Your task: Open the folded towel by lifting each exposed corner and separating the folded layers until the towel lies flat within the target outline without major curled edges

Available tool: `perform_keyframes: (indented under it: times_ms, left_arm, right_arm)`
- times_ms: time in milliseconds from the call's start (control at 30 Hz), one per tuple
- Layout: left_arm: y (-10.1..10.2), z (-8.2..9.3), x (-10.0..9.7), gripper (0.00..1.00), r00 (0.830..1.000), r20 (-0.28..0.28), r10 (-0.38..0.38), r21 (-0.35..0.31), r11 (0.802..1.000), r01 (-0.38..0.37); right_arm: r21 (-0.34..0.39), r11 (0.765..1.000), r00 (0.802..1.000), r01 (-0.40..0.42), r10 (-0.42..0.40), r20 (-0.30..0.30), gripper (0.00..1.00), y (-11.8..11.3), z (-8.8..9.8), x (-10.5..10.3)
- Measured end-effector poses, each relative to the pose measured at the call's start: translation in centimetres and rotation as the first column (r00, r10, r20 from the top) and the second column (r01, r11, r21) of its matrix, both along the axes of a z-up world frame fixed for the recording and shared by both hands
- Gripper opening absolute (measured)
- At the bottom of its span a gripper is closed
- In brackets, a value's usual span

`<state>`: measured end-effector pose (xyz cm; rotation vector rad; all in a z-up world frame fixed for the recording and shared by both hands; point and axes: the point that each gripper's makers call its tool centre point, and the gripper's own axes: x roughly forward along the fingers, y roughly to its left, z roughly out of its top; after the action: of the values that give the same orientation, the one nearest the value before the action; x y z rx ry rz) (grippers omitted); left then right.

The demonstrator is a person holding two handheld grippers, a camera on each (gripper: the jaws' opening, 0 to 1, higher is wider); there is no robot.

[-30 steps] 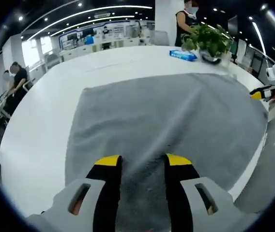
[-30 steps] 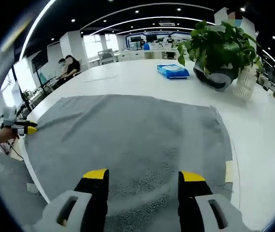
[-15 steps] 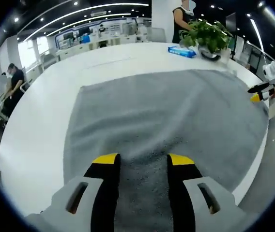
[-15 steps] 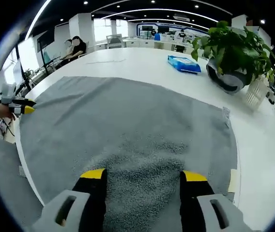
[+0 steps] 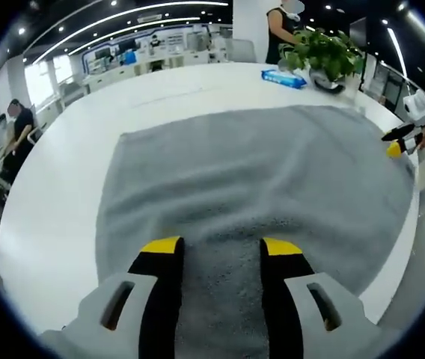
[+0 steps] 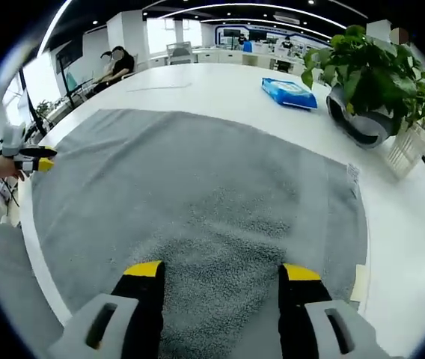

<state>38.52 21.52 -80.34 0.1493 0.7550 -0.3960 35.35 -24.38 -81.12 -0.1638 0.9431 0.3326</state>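
A large grey towel [image 5: 257,172] lies spread out on the white table [image 5: 63,187]; its surface looks flat, with soft ripples near me. My left gripper [image 5: 221,247] hovers over the towel's near edge, its yellow-tipped jaws wide apart with only towel pile showing between them. In the right gripper view the same towel [image 6: 197,187] stretches ahead, and my right gripper [image 6: 222,271] is open above its near edge. Each gripper shows small at the other view's side: the right gripper [image 5: 399,142] by the towel's right edge, the left gripper [image 6: 29,158] by its left edge, each in a hand.
A potted plant [image 6: 366,90] in a dark pot, a blue packet [image 6: 289,93] and a white basket [image 6: 403,149] stand on the table beyond the towel. A pale tape strip [image 6: 358,283] lies by the towel's right edge. People sit and stand at the far desks.
Both views have shifted a little and look down on the table from slightly higher. The towel lies as it did. Both grippers' jaws stay apart.
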Motion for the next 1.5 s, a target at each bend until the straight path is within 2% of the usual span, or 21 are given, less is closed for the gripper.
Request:
perform_keyframes:
  times_ms: [667, 1167, 1500]
  left_arm:
    - [-0.2, 0.0, 4.3, 0.41, 1.000, 0.028, 0.007, -0.016, 1.000, -0.006]
    - [-1.0, 0.5, 6.4, 0.40, 0.999, 0.049, 0.018, -0.027, 0.999, -0.016]
    - [-0.7, 0.6, 6.9, 0.39, 0.999, 0.053, 0.012, -0.034, 0.999, -0.010]
  right_arm:
    - [0.008, 1.000, 0.999, 0.030, -0.030, 0.020, 0.60, -0.5, 0.0, 3.5]
    - [0.011, 0.999, 0.999, 0.031, -0.032, 0.032, 0.60, -0.8, 0.1, 6.3]
    - [0.007, 1.000, 0.999, 0.028, -0.028, 0.021, 0.60, -0.8, 0.1, 8.5]
